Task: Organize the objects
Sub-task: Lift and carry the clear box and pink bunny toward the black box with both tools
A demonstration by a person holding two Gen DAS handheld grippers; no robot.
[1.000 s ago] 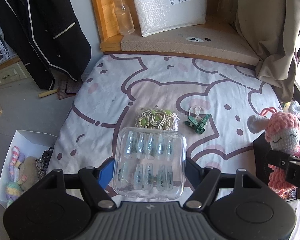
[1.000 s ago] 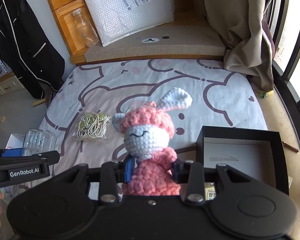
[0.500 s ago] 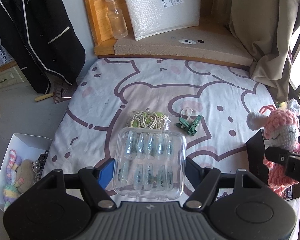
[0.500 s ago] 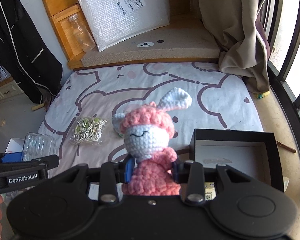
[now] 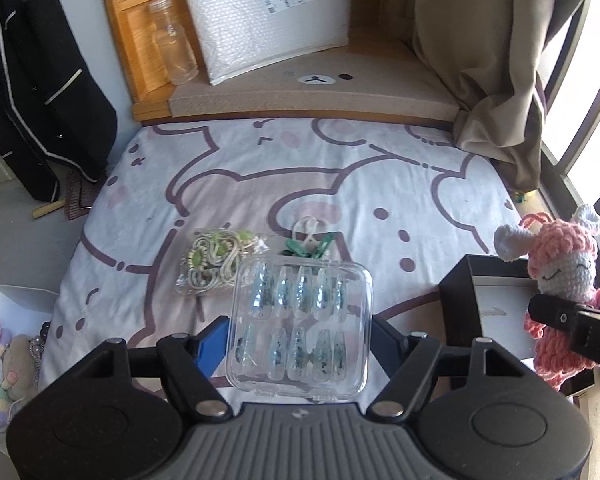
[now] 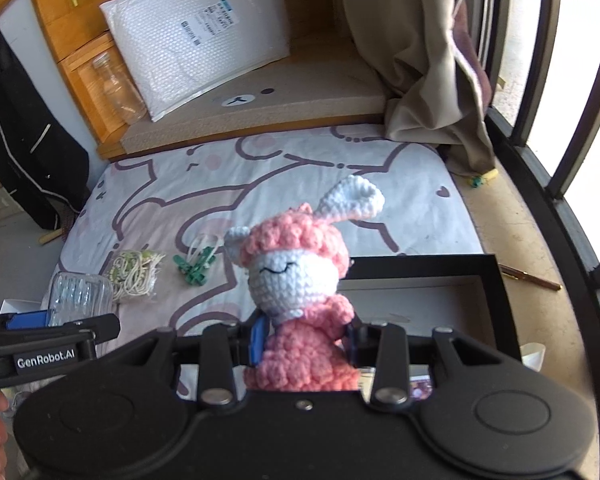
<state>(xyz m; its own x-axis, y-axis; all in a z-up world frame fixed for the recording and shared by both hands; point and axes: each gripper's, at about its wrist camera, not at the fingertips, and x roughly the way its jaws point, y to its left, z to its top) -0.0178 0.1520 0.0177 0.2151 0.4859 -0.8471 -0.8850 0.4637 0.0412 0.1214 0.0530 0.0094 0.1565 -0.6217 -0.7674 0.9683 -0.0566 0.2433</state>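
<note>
My left gripper (image 5: 298, 340) is shut on a clear plastic case of press-on nails (image 5: 300, 324), held above the mat. My right gripper (image 6: 306, 340) is shut on the body of a pink and white crochet bunny (image 6: 296, 272), held upright over the near left corner of an open black box (image 6: 424, 304). In the left wrist view the bunny (image 5: 556, 276) and the black box (image 5: 484, 312) sit at the far right. A bag of green and cream cord (image 5: 214, 258) and green clips (image 5: 310, 246) lie on the mat.
The cartoon-print mat (image 5: 300, 184) covers the floor. A white box holding soft toys (image 5: 4, 356) stands at its left edge. Behind are a bubble mailer (image 5: 264, 12), a clear jar (image 5: 174, 46), a dark jacket (image 5: 32, 80) and a curtain (image 5: 488, 60). A window grille (image 6: 560, 100) runs along the right.
Both grippers have shifted to the right over the mat with their loads. The black box has come further into the left wrist view, and the white box has slid toward the left edge.
</note>
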